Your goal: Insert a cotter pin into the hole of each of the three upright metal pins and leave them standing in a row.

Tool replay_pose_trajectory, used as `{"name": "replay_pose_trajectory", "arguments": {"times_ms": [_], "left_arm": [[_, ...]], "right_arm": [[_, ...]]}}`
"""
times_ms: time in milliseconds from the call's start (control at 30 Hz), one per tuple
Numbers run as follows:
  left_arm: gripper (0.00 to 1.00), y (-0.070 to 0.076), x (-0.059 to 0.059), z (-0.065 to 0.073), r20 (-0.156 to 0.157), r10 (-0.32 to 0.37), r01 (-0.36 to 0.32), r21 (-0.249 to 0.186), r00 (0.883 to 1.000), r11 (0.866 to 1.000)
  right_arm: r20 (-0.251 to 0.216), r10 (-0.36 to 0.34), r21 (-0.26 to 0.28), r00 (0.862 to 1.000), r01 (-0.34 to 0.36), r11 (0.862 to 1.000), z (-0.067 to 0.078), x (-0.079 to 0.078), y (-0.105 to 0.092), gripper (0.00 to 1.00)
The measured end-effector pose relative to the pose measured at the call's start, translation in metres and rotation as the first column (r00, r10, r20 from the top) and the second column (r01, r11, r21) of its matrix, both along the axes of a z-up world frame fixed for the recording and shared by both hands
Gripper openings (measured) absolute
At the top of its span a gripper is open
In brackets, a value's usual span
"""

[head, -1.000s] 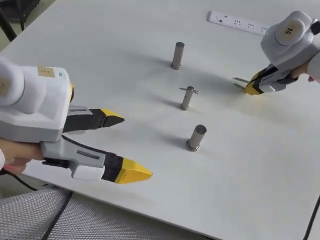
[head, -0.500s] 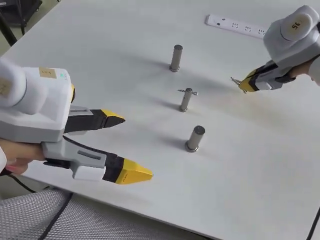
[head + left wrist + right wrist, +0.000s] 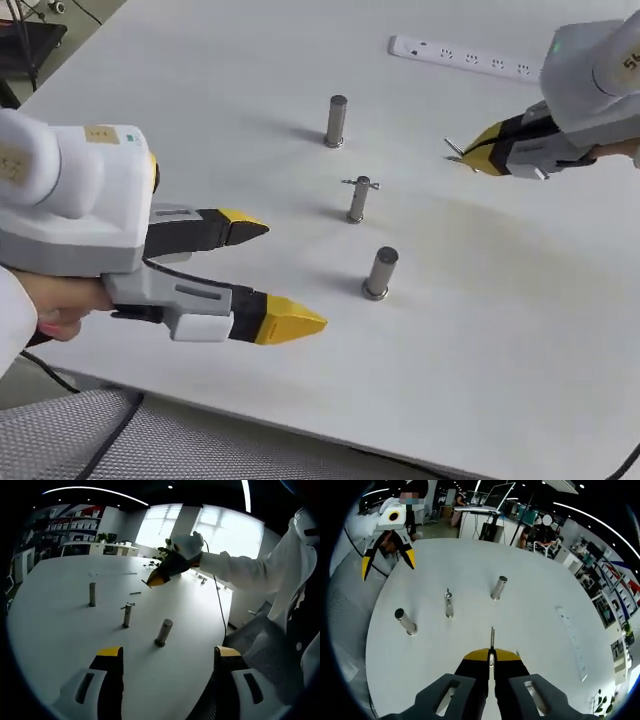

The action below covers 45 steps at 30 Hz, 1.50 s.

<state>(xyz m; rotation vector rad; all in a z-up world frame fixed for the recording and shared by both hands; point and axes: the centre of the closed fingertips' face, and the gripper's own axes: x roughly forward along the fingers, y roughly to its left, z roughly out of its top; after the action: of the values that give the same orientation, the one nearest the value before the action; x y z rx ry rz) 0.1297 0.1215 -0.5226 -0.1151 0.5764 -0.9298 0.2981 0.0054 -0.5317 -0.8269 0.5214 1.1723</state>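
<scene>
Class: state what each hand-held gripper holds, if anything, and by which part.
The right hand-held gripper pinches a thin metal cotter pin by one end; the left hand-held gripper is open and empty.

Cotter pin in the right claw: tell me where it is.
In the head view the cotter pin juts from the shut right claw at upper right, to the right of the far upright pin, below the power strip.

White table (image 3: 180,110), matte top. Standing on it, centre of frame: three upright metal pins in a diagonal row: far pin (image 3: 336,121), middle pin (image 3: 357,200), near pin (image 3: 380,273). Upper right: white power strip (image 3: 465,58), lying flat, well apart.
</scene>
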Motion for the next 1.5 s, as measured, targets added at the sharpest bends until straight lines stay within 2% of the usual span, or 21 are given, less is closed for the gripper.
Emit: {"name": "replay_pose_trajectory", "arguments": {"times_ms": [67,133,167,267,467,533,567,633,700,733,833,933,1033,1333,1433,1500], "left_arm": [[0.68,-0.004,0.007,0.002,-0.005,0.008,-0.008,-0.010,1.000,1.000],[0.65,-0.008,0.012,0.005,-0.015,0.015,-0.016,-0.028,1.000,0.999],[0.64,-0.011,0.015,0.009,-0.009,0.015,-0.015,-0.042,1.000,0.999],[0.55,-0.020,0.025,0.018,0.015,0.012,-0.011,-0.067,1.000,0.998],[0.51,-0.043,0.043,0.026,0.001,0.000,0.000,-0.088,1.000,0.996],[0.46,-0.051,0.050,0.028,-0.017,0.005,-0.007,-0.109,1.000,0.994],[0.42,-0.055,0.056,0.030,-0.038,0.028,-0.033,-0.135,0.999,0.990],[0.32,-0.063,0.061,0.031,-0.112,0.049,-0.070,-0.192,0.992,0.979],[0.28,-0.065,0.065,0.028,-0.162,0.065,-0.098,-0.206,0.985,0.974],[0.28,-0.067,0.068,0.027,-0.158,0.059,-0.090,-0.195,0.986,0.977],[0.28,-0.071,0.067,0.024,-0.181,0.050,-0.084,-0.187,0.982,0.979],[0.24,-0.074,0.066,0.025,-0.235,0.046,-0.099,-0.219,0.971,0.971],[0.20,-0.074,0.065,0.023,-0.248,0.051,-0.107,-0.219,0.967,0.970],[0.09,-0.079,0.061,0.022,-0.278,0.020,-0.085,-0.225,0.960,0.971],[0.07,-0.081,0.055,0.020,-0.316,-0.001,-0.074,-0.227,0.949,0.971],[0.07,-0.082,0.054,0.020,-0.320,-0.006,-0.072,-0.231,0.947,0.970]], "right_arm": [[0.033,0.012,0.031,0.999,-0.013,0.999,0.008,-0.011,0.003,0.00],[0.056,0.017,0.033,0.998,-0.019,0.999,0.011,-0.021,0.004,0.00],[0.076,0.026,0.031,0.997,-0.028,0.999,0.013,-0.027,0.004,0.00],[0.076,0.027,0.064,0.997,-0.032,0.997,0.019,-0.046,0.008,0.00],[0.102,0.033,0.101,0.994,-0.043,0.994,0.029,-0.073,0.017,0.00],[0.113,0.033,0.112,0.993,-0.045,0.993,0.031,-0.078,0.020,0.00],[0.119,0.037,0.117,0.992,-0.051,0.992,0.032,-0.083,0.021,0.00],[0.121,0.038,0.144,0.992,-0.055,0.988,0.033,-0.089,0.025,0.00],[0.130,0.044,0.144,0.990,-0.063,0.988,0.033,-0.093,0.027,0.00],[0.147,0.056,0.138,0.988,-0.077,0.987,0.033,-0.096,0.028,0.00],[0.162,0.071,0.137,0.984,-0.093,0.986,0.034,-0.103,0.031,0.00],[0.183,0.085,0.122,0.979,-0.108,0.987,0.032,-0.103,0.031,0.00],[0.187,0.089,0.132,0.978,-0.115,0.985,0.032,-0.109,0.032,0.00],[0.206,0.130,0.094,0.970,-0.152,0.984,0.024,-0.117,0.035,0.00],[0.213,0.129,0.086,0.968,-0.150,0.985,0.024,-0.118,0.034,0.00],[0.215,0.127,0.090,0.968,-0.149,0.985,0.024,-0.117,0.033,0.00]]}}
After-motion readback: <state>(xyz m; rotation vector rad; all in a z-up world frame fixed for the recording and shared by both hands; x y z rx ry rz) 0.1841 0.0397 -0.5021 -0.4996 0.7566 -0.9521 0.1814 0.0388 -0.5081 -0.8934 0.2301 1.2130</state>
